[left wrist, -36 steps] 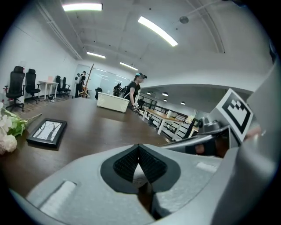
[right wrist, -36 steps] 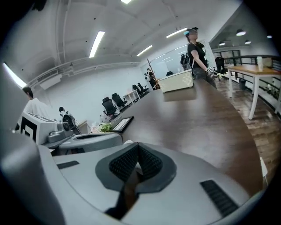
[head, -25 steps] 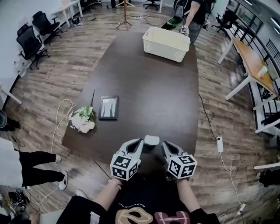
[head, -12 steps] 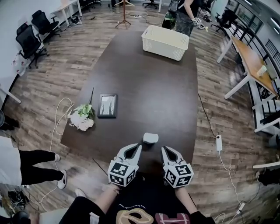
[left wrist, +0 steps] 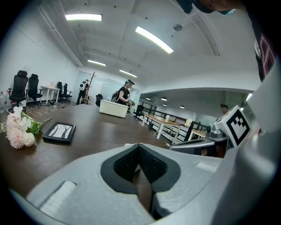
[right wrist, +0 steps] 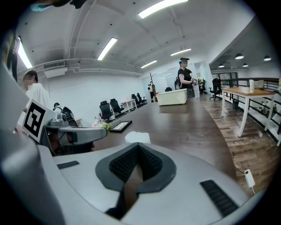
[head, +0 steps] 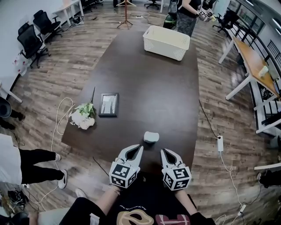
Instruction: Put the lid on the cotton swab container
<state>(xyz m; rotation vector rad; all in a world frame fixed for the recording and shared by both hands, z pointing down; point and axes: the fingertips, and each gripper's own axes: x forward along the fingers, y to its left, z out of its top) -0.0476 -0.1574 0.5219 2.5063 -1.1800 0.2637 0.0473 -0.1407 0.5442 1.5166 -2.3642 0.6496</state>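
Observation:
The cotton swab container (head: 151, 137) is a small round box with a white lid sitting on top. It stands alone near the front edge of the dark table (head: 145, 83). My left gripper (head: 140, 148) is just short of it on the left, shut and empty. My right gripper (head: 163, 151) is to its lower right, also shut with nothing in it. Neither touches the container. In the right gripper view the white lid (right wrist: 137, 137) peeks over the closed right gripper (right wrist: 138, 145). The left gripper (left wrist: 138, 146) shows its pads pressed together in its own view.
A framed picture (head: 108, 104) and a bunch of pale flowers (head: 83, 118) lie at the table's left side. A white basket (head: 167, 42) stands at the far end, with a person (head: 186, 11) behind it. Cables lie on the floor at both sides.
Both grippers have drawn back toward me from the sides of the container, which stays in place on the table. The person at the far end has shifted.

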